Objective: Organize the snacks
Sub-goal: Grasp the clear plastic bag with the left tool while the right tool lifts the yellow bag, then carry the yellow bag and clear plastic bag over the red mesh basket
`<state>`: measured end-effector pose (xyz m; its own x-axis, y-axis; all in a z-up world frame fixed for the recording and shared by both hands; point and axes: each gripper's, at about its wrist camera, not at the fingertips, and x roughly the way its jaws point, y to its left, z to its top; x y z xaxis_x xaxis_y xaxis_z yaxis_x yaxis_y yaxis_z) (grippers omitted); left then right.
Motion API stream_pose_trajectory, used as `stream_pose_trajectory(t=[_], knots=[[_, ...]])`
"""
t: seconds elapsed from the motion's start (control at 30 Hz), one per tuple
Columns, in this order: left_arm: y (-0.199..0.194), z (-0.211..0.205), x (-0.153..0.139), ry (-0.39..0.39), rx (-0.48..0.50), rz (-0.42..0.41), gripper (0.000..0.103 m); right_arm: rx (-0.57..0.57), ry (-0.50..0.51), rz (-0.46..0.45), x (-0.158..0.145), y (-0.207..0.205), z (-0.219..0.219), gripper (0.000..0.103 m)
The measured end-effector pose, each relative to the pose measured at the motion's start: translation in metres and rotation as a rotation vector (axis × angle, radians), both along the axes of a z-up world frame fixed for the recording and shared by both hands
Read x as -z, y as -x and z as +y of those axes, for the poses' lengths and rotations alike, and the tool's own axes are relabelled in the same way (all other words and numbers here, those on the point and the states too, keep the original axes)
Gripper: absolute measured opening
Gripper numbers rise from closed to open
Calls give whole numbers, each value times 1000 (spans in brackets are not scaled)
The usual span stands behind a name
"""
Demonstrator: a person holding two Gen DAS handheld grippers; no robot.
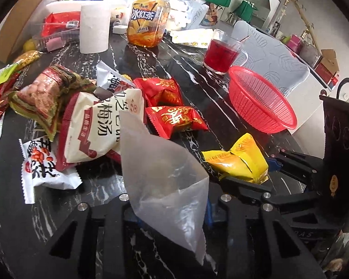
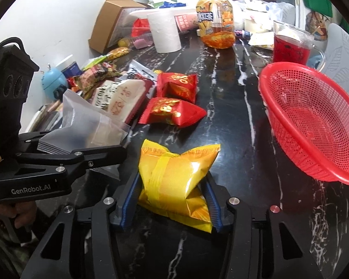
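My left gripper (image 1: 173, 216) is shut on a translucent white packet (image 1: 165, 169), which stands up between its pads; the right wrist view shows that gripper (image 2: 118, 144) from the side, clamped on the packet (image 2: 88, 125). A crinkled yellow snack packet (image 2: 179, 174) lies on the black marble table (image 2: 239, 116). My right gripper (image 2: 172, 186) is shut on it, and its blue pads pinch the packet's sides. Two red snack packets (image 2: 172, 111) lie just beyond. A red mesh basket (image 2: 314, 127), with nothing visible inside it, sits to the right.
A heap of snack bags (image 1: 100, 125) fills the table's left side. Behind it stand a paper roll (image 1: 94, 28), an iced tea bottle (image 1: 147, 16) and a glass of red drink (image 1: 218, 53). A cardboard box (image 2: 109, 18) sits at the far left.
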<state>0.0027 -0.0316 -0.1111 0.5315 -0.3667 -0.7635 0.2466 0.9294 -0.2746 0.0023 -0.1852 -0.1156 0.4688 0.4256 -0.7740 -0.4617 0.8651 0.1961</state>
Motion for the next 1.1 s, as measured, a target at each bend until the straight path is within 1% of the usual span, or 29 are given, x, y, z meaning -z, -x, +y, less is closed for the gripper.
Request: stream_pose_trajectory(t=[0.3,0.57,0.73,0.87,1.1], knots=[[13,-2,-20,6,8,-44,35,-15,-40,-32,-17,15,3,51],[16,-19,-49,9,61,-109,35,20,-70,-80,-41,26,-10,51],[8,-35,-64,12,111,-138,35,64,-79,-117,-56,29,-24,51],[-3,-53,-79,9,161,-177,35,105,-80,-147,-69,27,-38,51],[-26,-85,-95,9,236,-201,35,168,-77,-203,-89,18,-66,51]])
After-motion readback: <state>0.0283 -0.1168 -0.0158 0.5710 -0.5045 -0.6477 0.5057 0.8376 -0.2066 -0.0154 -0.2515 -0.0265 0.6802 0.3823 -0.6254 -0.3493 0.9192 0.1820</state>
